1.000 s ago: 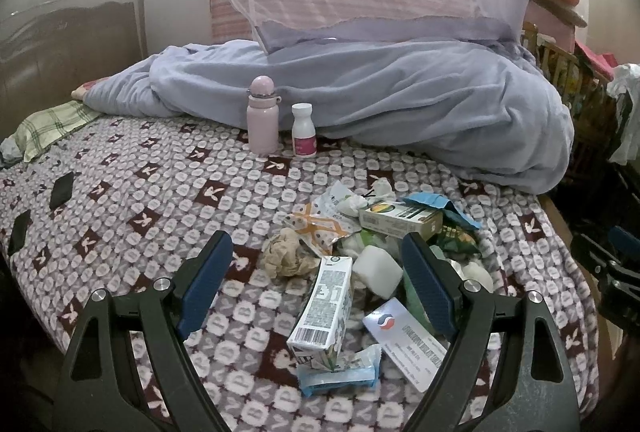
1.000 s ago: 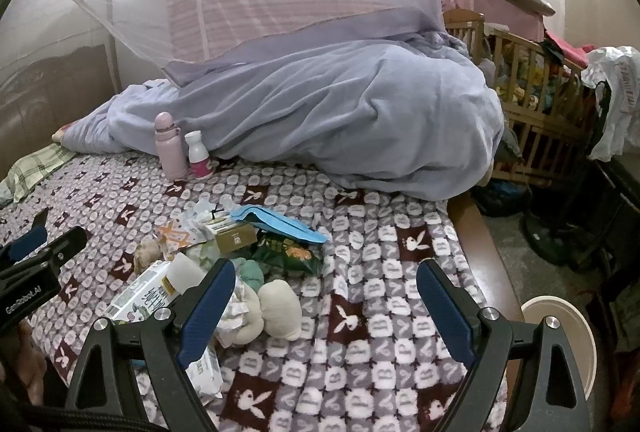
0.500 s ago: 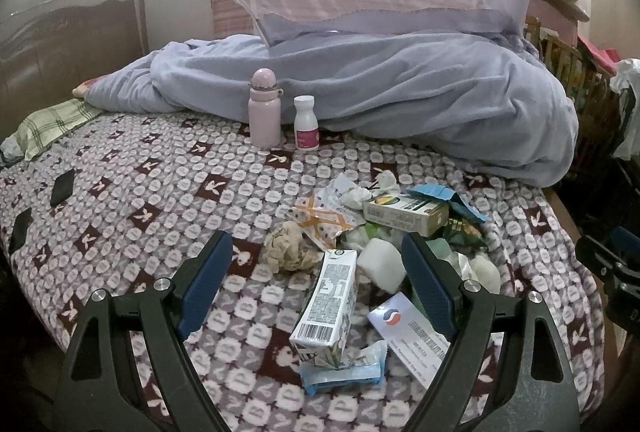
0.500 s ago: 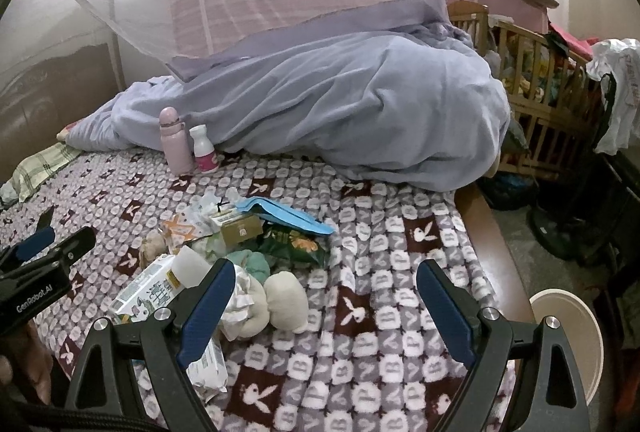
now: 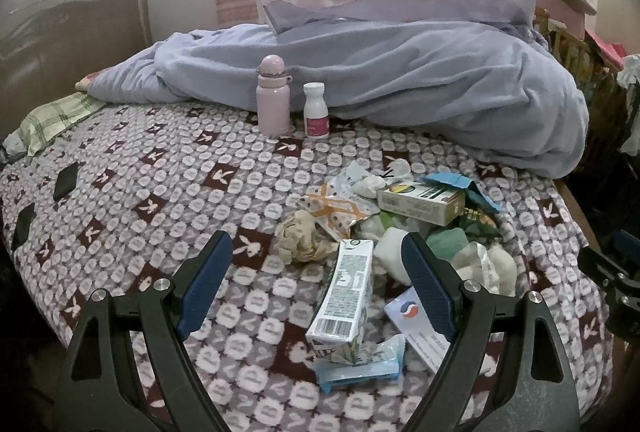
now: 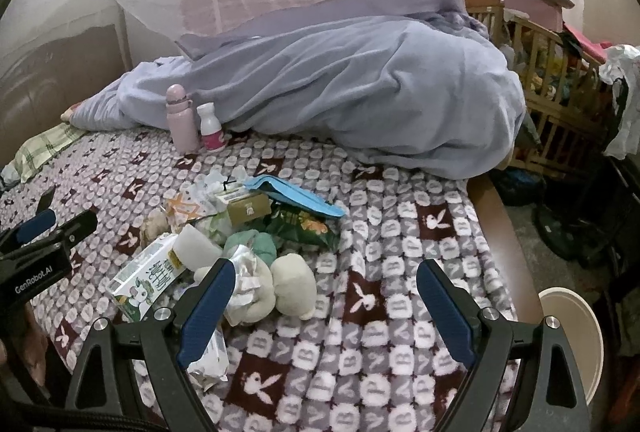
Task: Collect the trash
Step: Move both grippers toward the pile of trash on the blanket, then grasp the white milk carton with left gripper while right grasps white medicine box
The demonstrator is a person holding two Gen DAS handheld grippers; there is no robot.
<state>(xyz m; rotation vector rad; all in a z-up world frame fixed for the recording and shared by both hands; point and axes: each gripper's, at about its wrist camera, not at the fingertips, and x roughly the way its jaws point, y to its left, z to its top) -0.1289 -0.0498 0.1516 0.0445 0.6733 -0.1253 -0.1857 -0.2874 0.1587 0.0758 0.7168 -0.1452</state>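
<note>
Patterned bed [image 5: 168, 191] holds one trash pile [image 5: 384, 232], two upright bottles [image 5: 273, 99]. Left tool [image 5: 316, 284] and right tool [image 6: 324, 300] both hover spread apart, empty.

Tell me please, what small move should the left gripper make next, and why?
Probably ease the open left gripper forward and down around the milk carton: it is empty, and the carton lies nearest, almost between its fingers, at the front of the trash pile.
</note>
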